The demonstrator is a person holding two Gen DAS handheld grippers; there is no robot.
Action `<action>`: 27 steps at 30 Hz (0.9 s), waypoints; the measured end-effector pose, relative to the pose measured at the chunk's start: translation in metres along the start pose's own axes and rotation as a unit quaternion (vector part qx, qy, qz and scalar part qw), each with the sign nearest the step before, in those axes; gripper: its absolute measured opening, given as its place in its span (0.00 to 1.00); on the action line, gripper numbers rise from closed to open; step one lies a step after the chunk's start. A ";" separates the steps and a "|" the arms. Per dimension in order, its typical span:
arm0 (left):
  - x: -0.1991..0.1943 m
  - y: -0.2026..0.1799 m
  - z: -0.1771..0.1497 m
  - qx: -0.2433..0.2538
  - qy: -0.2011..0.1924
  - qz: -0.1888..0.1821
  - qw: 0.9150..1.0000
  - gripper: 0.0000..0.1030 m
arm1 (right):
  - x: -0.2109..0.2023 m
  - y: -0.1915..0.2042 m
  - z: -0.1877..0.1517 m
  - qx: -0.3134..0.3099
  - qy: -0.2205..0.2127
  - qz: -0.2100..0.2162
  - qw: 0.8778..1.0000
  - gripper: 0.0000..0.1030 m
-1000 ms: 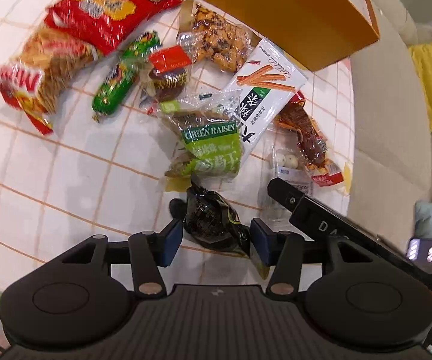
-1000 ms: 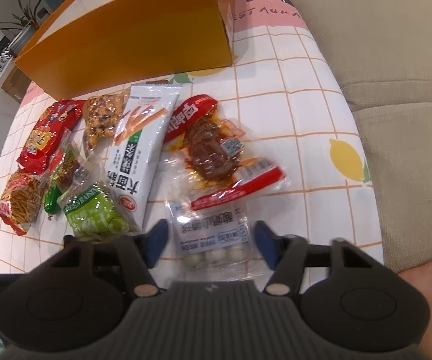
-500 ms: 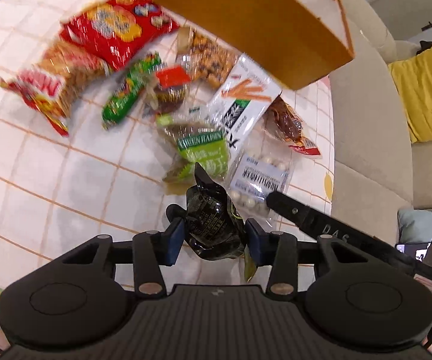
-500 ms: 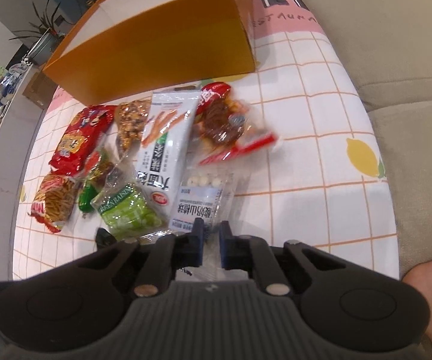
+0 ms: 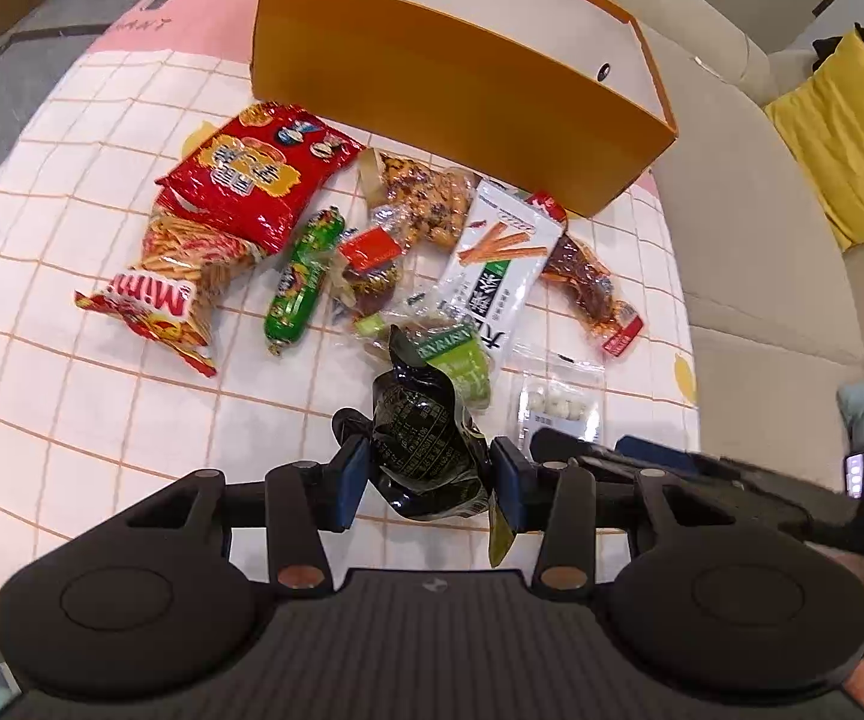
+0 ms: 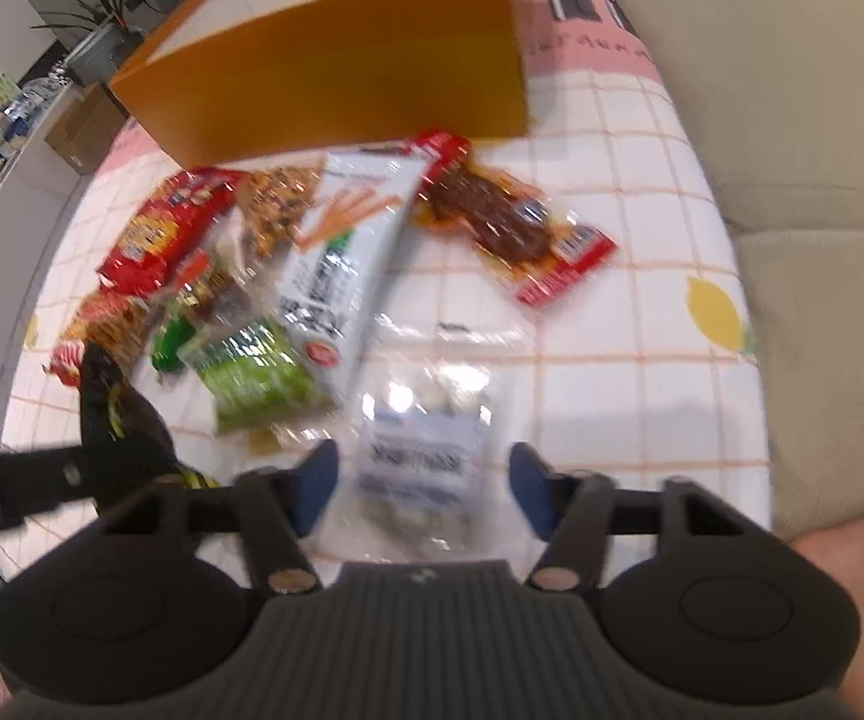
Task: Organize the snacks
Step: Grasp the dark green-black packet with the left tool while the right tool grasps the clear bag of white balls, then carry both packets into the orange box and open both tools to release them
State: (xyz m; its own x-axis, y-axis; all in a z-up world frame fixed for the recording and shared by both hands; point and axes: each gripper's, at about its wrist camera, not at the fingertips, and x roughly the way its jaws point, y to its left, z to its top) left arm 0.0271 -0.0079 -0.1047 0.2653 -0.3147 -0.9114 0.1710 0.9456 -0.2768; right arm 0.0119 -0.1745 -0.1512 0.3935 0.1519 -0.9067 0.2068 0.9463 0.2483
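Left gripper jaws clamp black packet: carry it steadily to orange box | right gripper jaws just reopened, loosely straddling clear pouch.

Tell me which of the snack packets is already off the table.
The black foil packet, clamped in the left gripper above the cloth; all other packets lie on the table.

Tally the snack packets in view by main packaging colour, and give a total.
Red: 3 (red chip bag, Mimi snack bag, red-edged meat pack)
Green: 2 (green sausage, Green Raisin bag)
White: 1 (white stick-snack bag)
Black: 1 (black packet)
Clear: 3 (nut brittle pack, red-label clear pack, white-ball pack)
Total: 10
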 end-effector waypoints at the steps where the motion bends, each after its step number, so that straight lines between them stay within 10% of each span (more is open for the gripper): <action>1: 0.000 0.000 -0.001 0.002 -0.001 0.003 1.000 0.48 | 0.003 0.003 0.001 -0.001 0.003 -0.006 1.000 0.63; 16: -0.003 0.005 0.006 0.006 -0.009 0.000 1.000 0.48 | 0.021 0.021 -0.004 -0.029 0.021 -0.056 0.998 0.52; 27: -0.054 -0.009 0.016 0.036 -0.064 -0.018 0.997 0.48 | -0.052 0.024 -0.005 -0.027 -0.037 -0.038 0.998 0.50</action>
State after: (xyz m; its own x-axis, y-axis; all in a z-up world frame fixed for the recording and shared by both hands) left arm 0.0260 -0.0002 -0.0480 0.3754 -0.3609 -0.8537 0.2483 0.9266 -0.2825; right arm -0.0079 -0.1579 -0.0994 0.4449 0.0598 -0.8936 0.1914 0.9684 0.1601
